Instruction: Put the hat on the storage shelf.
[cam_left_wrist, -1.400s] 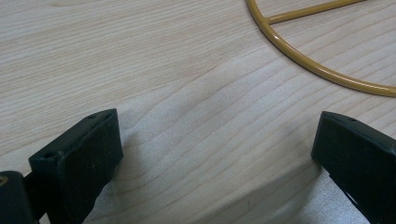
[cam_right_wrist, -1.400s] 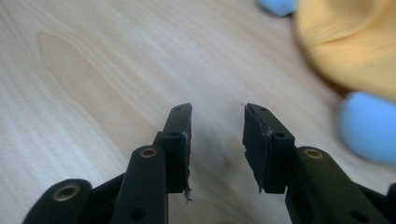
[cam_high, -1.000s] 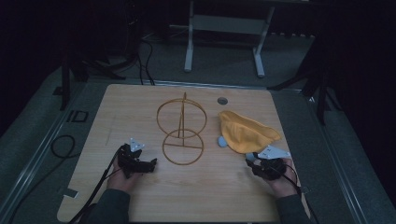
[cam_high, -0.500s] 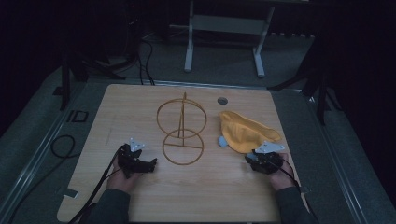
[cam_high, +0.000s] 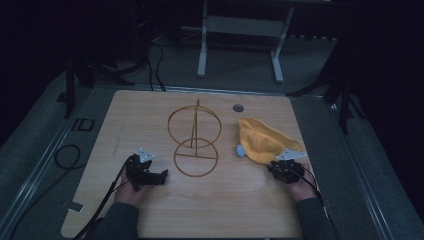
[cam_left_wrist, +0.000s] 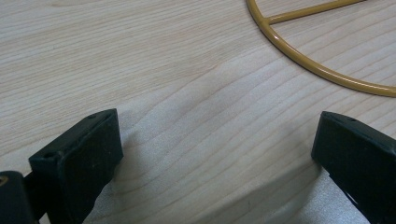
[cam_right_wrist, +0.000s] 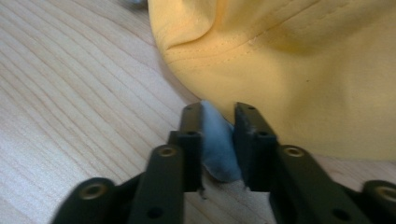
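Observation:
A yellow cap (cam_high: 265, 140) lies on the right side of the wooden table (cam_high: 150, 115), with a small pale blue bit (cam_high: 240, 150) at its left edge. My right gripper (cam_high: 281, 168) sits at the cap's near edge. In the right gripper view it (cam_right_wrist: 218, 111) is shut on a pale blue piece (cam_right_wrist: 217, 144) right at the cap's (cam_right_wrist: 303, 70) rim. A gold wire stand (cam_high: 195, 137), an upright ring on a flat ring, stands mid-table. Left of its base, my left gripper (cam_high: 161, 175) rests open (cam_left_wrist: 217, 135) over bare wood, near the flat ring (cam_left_wrist: 303, 65).
A small grey round disc (cam_high: 238, 107) sits in the table behind the cap. Black cables (cam_high: 67, 157) trail off the table's left side. A metal frame (cam_high: 240, 30) stands on the floor beyond the far edge.
My right gripper has edged forward toward the cap's near edge. The left gripper and the wire stand have stayed put.

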